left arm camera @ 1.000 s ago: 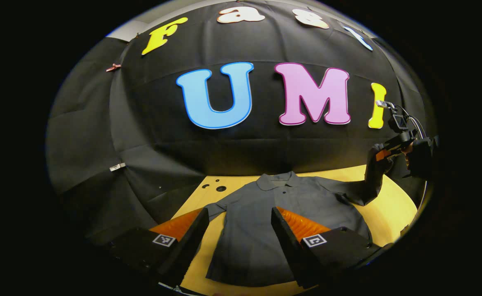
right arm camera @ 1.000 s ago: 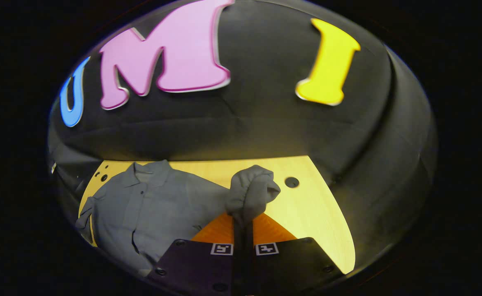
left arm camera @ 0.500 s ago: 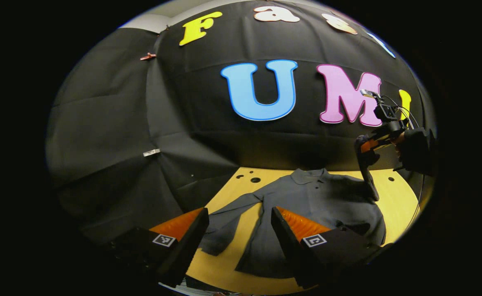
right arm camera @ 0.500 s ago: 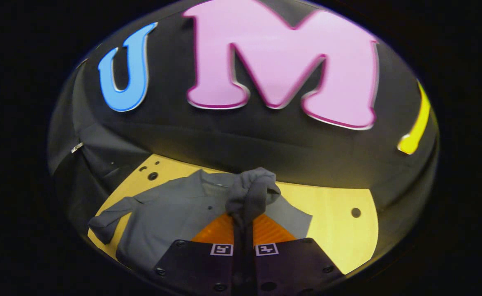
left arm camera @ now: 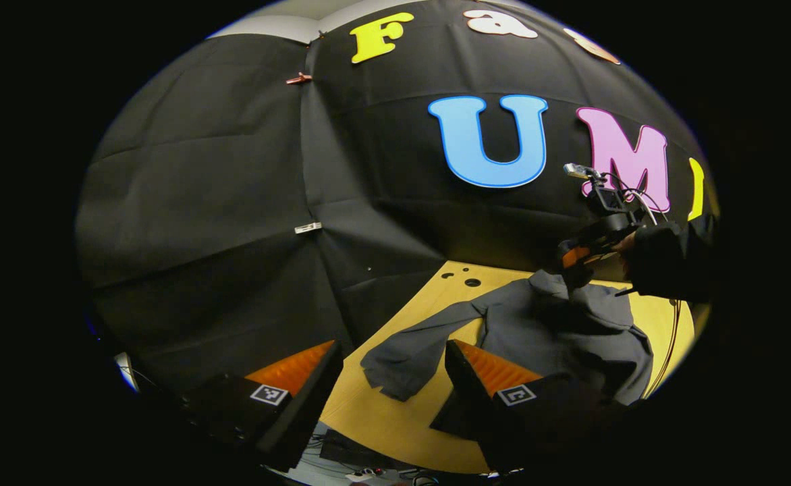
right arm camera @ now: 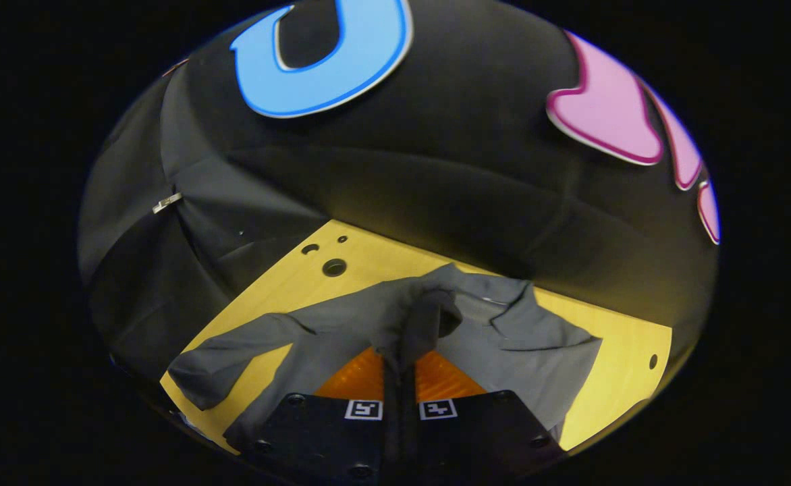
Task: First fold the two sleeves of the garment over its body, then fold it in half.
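The wooden worktop point(left arm camera: 395, 432) carries a grey shirt point(left arm camera: 544, 334), which lies spread across its middle in front of the black cloth wall point(left arm camera: 233, 202). In the right gripper view the worktop point(right arm camera: 611, 378) shows small round holes near its far corner, and the shirt point(right arm camera: 524, 364) lies rumpled, collar toward the wall. One sleeve point(left arm camera: 412, 351) stretches out flat toward the worktop's near edge, clear of the body. The other sleeve point(right arm camera: 426, 324) is gathered into a bunch and lifted over the shirt's chest (the cloth hangs in a fold just ahead of the camera). The right gripper point(right arm camera: 399, 368) has its fingers pressed together on that bunched sleeve. In the left gripper view the same gripper point(left arm camera: 574, 260) appears farther off above the shirt's collar, held by a dark-sleeved hand point(left arm camera: 659, 260). The left gripper point(left arm camera: 392, 368) hovers near the worktop's near edge, its fingers wide apart with nothing between them; the flat sleeve lies beyond the gap.
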`<state>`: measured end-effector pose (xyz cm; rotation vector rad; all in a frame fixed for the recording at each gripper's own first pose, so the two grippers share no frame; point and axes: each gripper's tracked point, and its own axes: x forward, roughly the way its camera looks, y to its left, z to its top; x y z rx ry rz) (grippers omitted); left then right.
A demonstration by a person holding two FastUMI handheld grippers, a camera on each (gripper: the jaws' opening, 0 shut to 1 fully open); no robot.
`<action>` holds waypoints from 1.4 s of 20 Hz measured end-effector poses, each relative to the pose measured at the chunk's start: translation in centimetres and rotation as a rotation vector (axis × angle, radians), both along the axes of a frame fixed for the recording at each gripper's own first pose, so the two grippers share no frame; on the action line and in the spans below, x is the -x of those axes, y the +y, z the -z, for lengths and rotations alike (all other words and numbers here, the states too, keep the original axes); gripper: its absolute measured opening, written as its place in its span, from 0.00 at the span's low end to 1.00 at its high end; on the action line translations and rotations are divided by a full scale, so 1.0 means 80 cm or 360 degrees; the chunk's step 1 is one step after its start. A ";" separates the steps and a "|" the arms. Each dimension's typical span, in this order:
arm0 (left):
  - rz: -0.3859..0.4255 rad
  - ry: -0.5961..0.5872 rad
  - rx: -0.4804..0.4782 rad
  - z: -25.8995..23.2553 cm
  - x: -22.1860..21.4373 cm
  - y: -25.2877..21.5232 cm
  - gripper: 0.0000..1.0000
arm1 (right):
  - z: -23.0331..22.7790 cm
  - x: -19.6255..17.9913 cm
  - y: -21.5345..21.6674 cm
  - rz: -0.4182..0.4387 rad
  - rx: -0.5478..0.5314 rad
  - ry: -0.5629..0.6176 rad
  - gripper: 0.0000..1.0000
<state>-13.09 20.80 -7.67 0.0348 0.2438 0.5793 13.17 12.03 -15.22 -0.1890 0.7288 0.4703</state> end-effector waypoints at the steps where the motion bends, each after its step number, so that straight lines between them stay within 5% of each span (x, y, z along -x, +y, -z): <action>1: -0.0021 0.0006 0.0002 0.002 0.007 0.002 0.96 | 0.011 0.002 0.015 -0.0016 0.0008 0.0026 0.05; 5: -0.0093 0.0021 0.0047 0.010 0.022 0.009 0.96 | 0.062 0.005 0.057 0.0006 0.0025 0.0142 0.06; 9: -0.0139 0.0033 0.0140 0.026 0.032 0.012 0.96 | 0.077 0.012 0.076 0.0006 -0.0017 0.0208 0.23; 13: -0.0145 0.0030 0.0187 0.036 0.030 0.018 0.96 | 0.045 0.017 0.075 -0.0026 -0.0089 0.0139 1.00; 18: -0.0094 0.0036 0.0184 0.049 0.006 0.039 0.96 | -0.033 0.027 0.025 0.0041 -0.0192 -0.0043 0.99; 28: -0.0158 0.0135 0.0423 0.149 -0.078 0.127 0.97 | -0.168 0.089 -0.173 0.0301 -0.0175 -0.0459 0.99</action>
